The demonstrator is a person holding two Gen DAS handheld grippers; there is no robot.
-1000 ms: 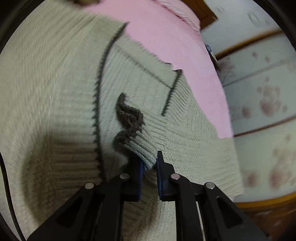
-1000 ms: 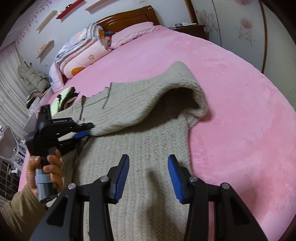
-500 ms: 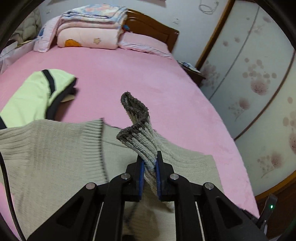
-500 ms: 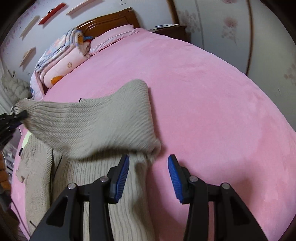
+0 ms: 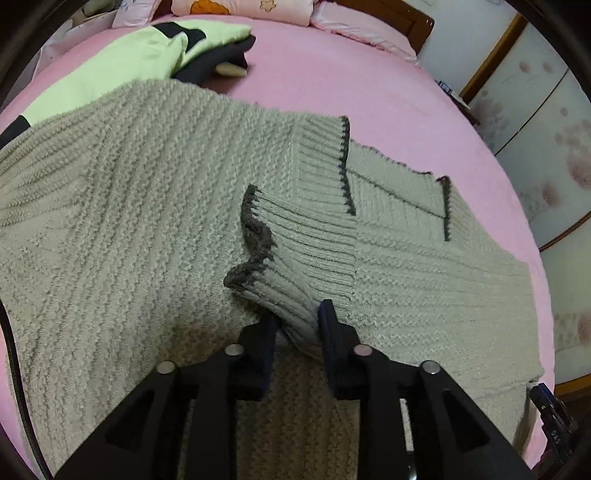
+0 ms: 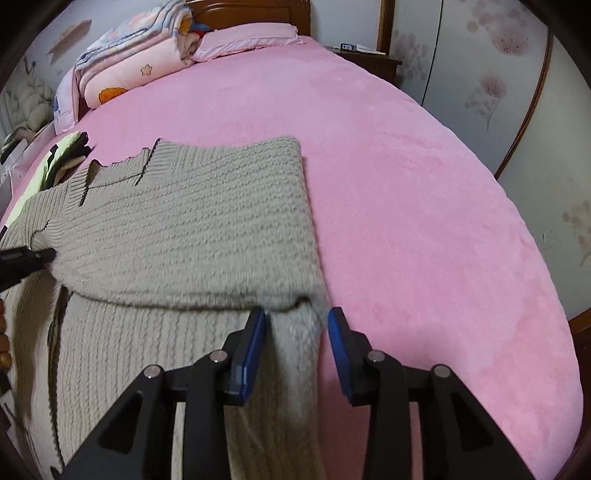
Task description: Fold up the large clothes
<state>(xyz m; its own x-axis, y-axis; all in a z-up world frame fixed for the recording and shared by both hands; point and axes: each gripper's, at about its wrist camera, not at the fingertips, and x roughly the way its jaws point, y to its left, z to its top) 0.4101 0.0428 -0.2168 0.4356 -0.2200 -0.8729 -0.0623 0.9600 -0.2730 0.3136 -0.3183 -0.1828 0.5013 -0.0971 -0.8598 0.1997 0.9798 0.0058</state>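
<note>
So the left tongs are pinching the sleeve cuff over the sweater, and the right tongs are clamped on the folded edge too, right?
Not quite. The right wrist view shows the right tongs open, straddling the sweater edge. The left tongs do pinch the sleeve cuff.

1. Sweater (image 5: pixel 155 206): chunky grey-beige knit, matt, rough; ribbed cuff (image 5: pixel 295 266) edged in darker fuzzy yarn.
2. Bed cover (image 6: pixel 424 206): pink plush cloth, soft, matt.
3. Left tool (image 5: pixel 298 328), right tool (image 6: pixel 296 328): matt black plastic, blue pads (image 6: pixel 255 347), bright metal pins.
4. Headboard (image 6: pixel 255 14): glossy brown wood.
</note>
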